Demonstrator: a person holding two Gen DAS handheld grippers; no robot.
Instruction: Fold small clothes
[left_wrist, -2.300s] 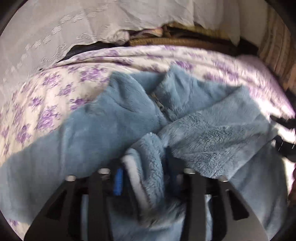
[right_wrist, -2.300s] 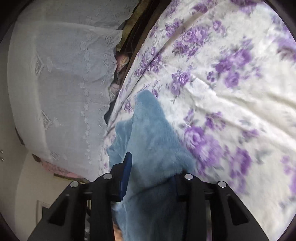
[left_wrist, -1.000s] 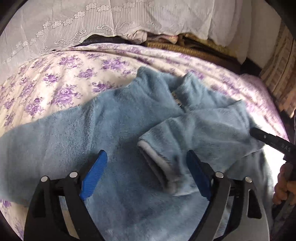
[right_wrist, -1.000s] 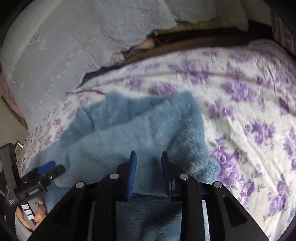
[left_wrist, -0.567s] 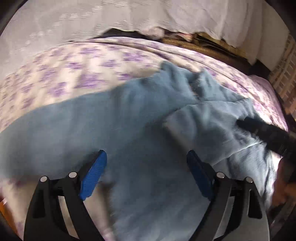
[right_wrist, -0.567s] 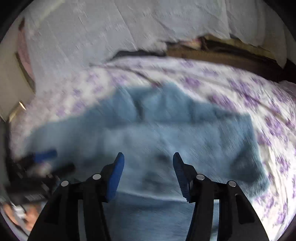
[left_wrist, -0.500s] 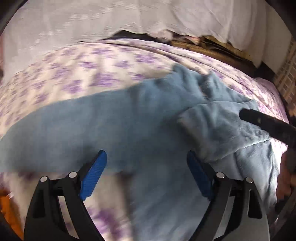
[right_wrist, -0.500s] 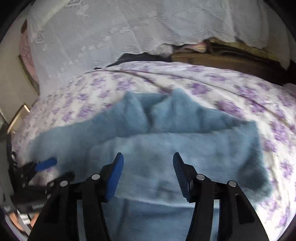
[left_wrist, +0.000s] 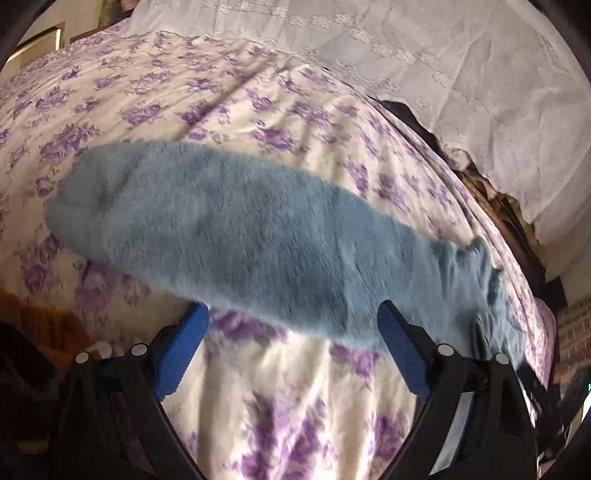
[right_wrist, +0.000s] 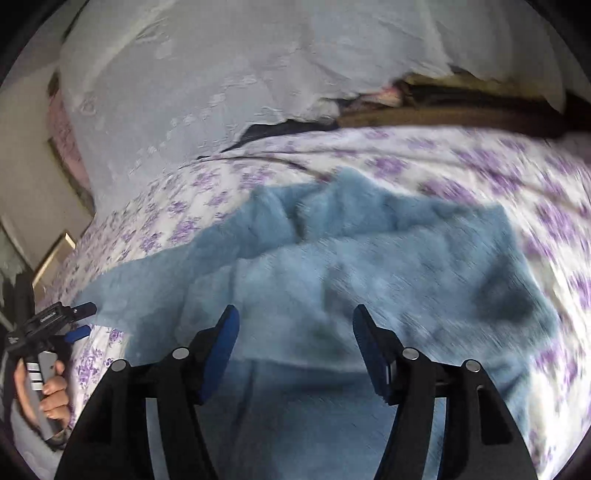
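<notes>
The blue fleece jacket (right_wrist: 332, 258) lies flat on the bed (left_wrist: 295, 398) with the purple flower sheet, one sleeve (left_wrist: 221, 236) stretched out to the side. The left tool (left_wrist: 291, 347) is spread wide near this sleeve. The right tool (right_wrist: 295, 343) is also spread, above the jacket body, holding nothing.

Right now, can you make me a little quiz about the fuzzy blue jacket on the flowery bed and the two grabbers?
1. True or false: the left gripper has its jaws open.
2. What lies stretched out ahead of it on the purple-flowered white bedsheet?
3. The right gripper hovers over: A) a pillow B) the fluffy blue fleece jacket C) a box

Key: 1 true; 2 the jacket's long blue sleeve; 3 B
</notes>
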